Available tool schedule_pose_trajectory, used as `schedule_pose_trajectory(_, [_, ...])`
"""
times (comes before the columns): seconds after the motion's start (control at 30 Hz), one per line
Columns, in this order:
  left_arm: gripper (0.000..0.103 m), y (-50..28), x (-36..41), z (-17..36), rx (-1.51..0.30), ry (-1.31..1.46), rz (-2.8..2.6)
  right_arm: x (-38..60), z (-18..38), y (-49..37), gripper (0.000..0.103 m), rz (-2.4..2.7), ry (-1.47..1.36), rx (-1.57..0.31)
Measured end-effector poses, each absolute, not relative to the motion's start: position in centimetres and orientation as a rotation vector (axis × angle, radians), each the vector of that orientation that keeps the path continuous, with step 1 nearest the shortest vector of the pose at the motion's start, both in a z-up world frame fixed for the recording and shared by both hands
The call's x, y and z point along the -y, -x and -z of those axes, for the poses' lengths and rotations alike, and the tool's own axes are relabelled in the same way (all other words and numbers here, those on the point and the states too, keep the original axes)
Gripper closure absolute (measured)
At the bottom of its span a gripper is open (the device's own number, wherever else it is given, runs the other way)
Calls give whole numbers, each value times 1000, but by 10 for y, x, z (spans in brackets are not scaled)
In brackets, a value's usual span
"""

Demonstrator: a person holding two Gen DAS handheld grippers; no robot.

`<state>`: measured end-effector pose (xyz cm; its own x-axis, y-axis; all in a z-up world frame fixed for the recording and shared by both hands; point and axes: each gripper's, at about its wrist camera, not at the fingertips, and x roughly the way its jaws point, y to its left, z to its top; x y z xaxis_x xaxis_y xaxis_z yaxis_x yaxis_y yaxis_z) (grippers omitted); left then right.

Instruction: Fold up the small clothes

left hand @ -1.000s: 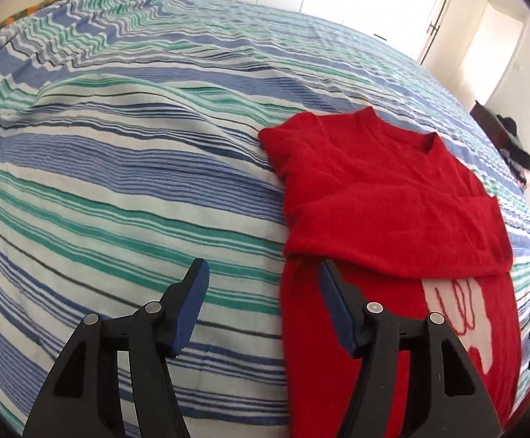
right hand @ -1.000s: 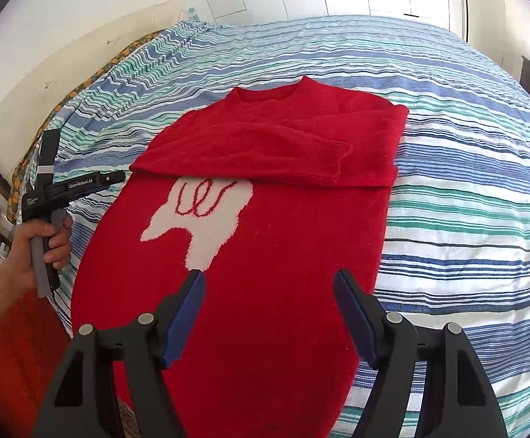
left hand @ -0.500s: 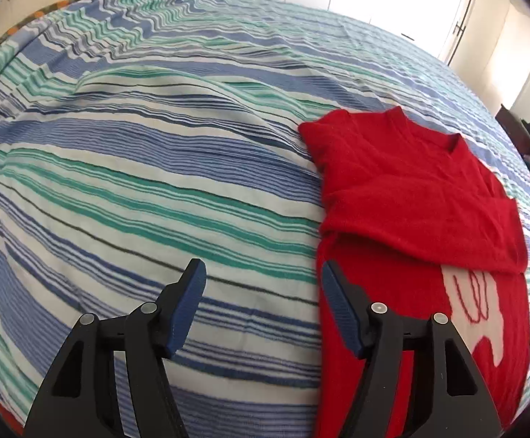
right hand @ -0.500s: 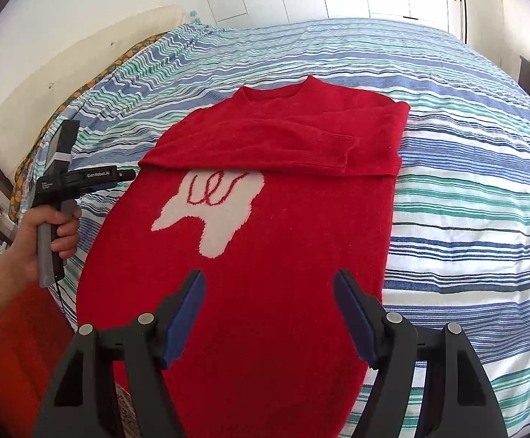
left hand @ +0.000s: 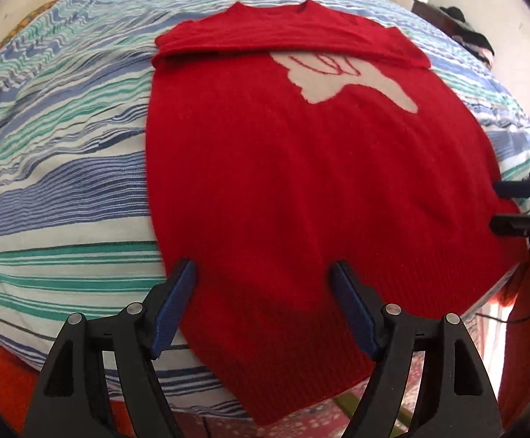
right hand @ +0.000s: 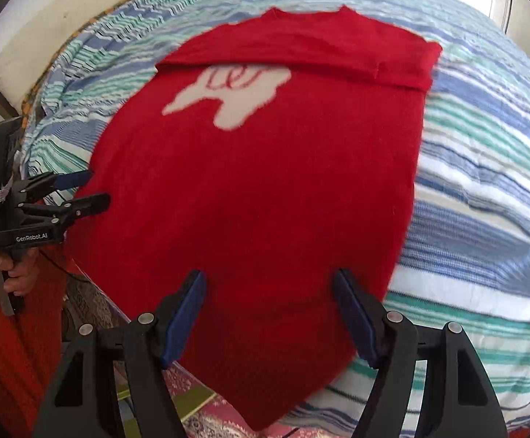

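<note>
A red sweater [left hand: 301,182] is showing a white shape with red squiggles. The bedspread [left hand: 64,153] under it is running in blue, green and white stripes.

My left gripper [left hand: 263,273] points steeply down, jaws opening, nothing pinched between the pads. My right gripper [right hand: 269,284] also tilts down, jaws wide apart, empty. My hand [right hand: 7,273] grips the left handle.

Fuzzy matt knit red sweater [left hand: 301,189] lies on smooth woven striped cotton bedspread [left hand: 64,189].
</note>
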<state>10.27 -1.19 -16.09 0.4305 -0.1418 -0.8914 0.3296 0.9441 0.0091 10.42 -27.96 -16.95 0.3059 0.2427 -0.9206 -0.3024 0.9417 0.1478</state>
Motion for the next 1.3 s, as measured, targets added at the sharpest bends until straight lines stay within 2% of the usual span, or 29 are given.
schedule_pose_trajectory(0.13, [24, -90, -13, 137, -1086, -84, 273, 298, 159, -85, 31, -320, 17, -1215])
schedule_pose_trajectory(0.3, [24, -92, -61, 145, -1140, 155, 202, 329, 146, -65, 31, -299, -141, -1194])
schedule_pose_trajectory(0.47, [24, -97, -49, 163, -1212, 211, 297, 347, 155, -69, 31, -344, -326, -1197])
schedule_pose_trajectory(0.57, [30, -95, -31, 170, -1236, 157, 342, 350, 169, -74, 31, -401, -442, -1244])
schedule_pose_trajectory(0.6, [39, -94, -26, 170, -1243, 145, 366, 349, 171, -74, 31, -439, -468, -1250])
schedule_pose_trajectory(0.63, [54, -94, -22, 171, -1254, 137, 385, 346, 174, -74, 33, -477, -496, -1262])
schedule_pose_trajectory(0.67, [63, -93, -20, 173, -1265, 138, 398, 344, 177, -74, 38, -503, -519, -1279])
schedule_pose_trajectory(0.7, [87, -93, -20, 174, -1278, 148, 405, 343, 180, -75, 43, -511, -527, -1293])
schedule_pose_trajectory(0.73, [97, -94, -21, 175, -1294, 171, 410, 343, 182, -75, 64, -512, -529, -1300])
schedule_pose_trajectory(0.77, [97, -93, -25, 173, -1296, 200, 410, 343, 183, -75, 98, -508, -531, -1306])
schedule_pose_trajectory(0.87, [98, -89, -40, 152, -1255, 303, 437, 347, 175, -71, 97, -538, -582, -1266])
schedule_pose_trajectory(1.0, [98, -106, -55, 123, -1207, 492, 486, 365, 152, -71, 97, -573, -784, -1128])
schedule_pose_trajectory(1.17, [98, -187, -59, 94, -1132, 627, 488, 383, 128, -121, 97, -531, -894, -974])
schedule_pose_trajectory(1.3, [98, -273, -46, 85, -1093, 593, 432, 387, 109, -194, 98, -460, -854, -897])
